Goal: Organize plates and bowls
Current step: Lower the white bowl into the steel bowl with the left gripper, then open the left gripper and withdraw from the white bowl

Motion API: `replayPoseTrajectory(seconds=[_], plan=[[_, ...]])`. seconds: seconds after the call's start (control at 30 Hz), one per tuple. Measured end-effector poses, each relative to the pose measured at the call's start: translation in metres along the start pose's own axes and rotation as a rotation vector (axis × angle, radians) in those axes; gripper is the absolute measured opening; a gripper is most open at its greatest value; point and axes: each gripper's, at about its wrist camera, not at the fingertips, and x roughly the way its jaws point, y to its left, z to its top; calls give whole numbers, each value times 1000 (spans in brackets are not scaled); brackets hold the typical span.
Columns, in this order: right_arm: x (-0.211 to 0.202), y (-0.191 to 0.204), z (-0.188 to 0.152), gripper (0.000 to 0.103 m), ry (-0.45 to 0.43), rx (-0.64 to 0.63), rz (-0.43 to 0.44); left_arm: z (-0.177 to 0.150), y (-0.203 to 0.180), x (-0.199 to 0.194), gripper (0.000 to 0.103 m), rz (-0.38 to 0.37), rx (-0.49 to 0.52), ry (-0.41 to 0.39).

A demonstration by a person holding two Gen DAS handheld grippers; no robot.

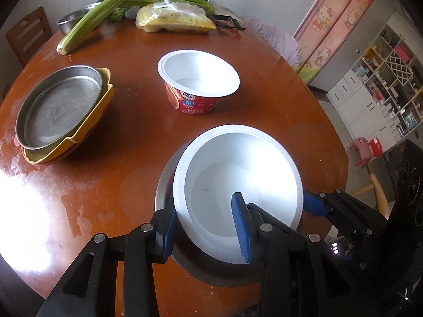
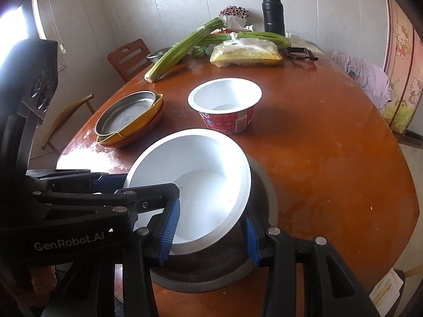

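Note:
A white bowl [image 1: 238, 179] [image 2: 195, 185] leans tilted inside a steel bowl [image 1: 162, 185] [image 2: 264, 192] at the table's near edge. My left gripper [image 1: 205, 200] straddles its near-left wall, one blue pad outside and one inside, shut on it. My right gripper [image 2: 211, 210] is shut across the opposite near wall in the same way. A second white-lined red noodle bowl [image 1: 197, 97] [image 2: 227, 119] stands upright at mid-table. Further left a steel plate [image 1: 60, 105] [image 2: 127, 113] lies on a yellow dish [image 1: 87, 129] over an orange plate.
At the far side of the brown round table [image 1: 137, 137] lie celery stalks [image 1: 97, 15], a bag of yellow food [image 1: 174, 18], a small steel bowl [image 1: 70, 19], a black flask [image 2: 273, 13] and a black peeler [image 2: 301, 52]. Wooden chairs [image 2: 129, 58] stand around it.

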Motion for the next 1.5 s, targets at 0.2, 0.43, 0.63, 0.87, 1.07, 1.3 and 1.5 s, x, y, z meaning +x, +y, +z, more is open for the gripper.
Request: replayPoseTrajectory(seconds=[0.2,0.43,0.63,0.87,1.07,1.3,1.5], plan=[[3,0,-1,45,-2,-3,-5,2,3,5,40,6,-5,9],[5,-6,0,46,-5,22,-4,3,3,8,40,10,-2,5],[2,-10,0,47,-16,24,-13,4,4,6,40,11,-5,-3],[-1,-14,0,50,-29,32,-8,4,4,-1,40,9,-3,-19],[-11,-19,2,51,-55,44,-1,3,3,-12,40,1,-2,-40],[-21,-24,6,52,-82,64,-7,6,5,-25,41,11,14,-90],[-24,-20,10,53,-94,59,-7,10,5,-36,46,49,41,-149]])
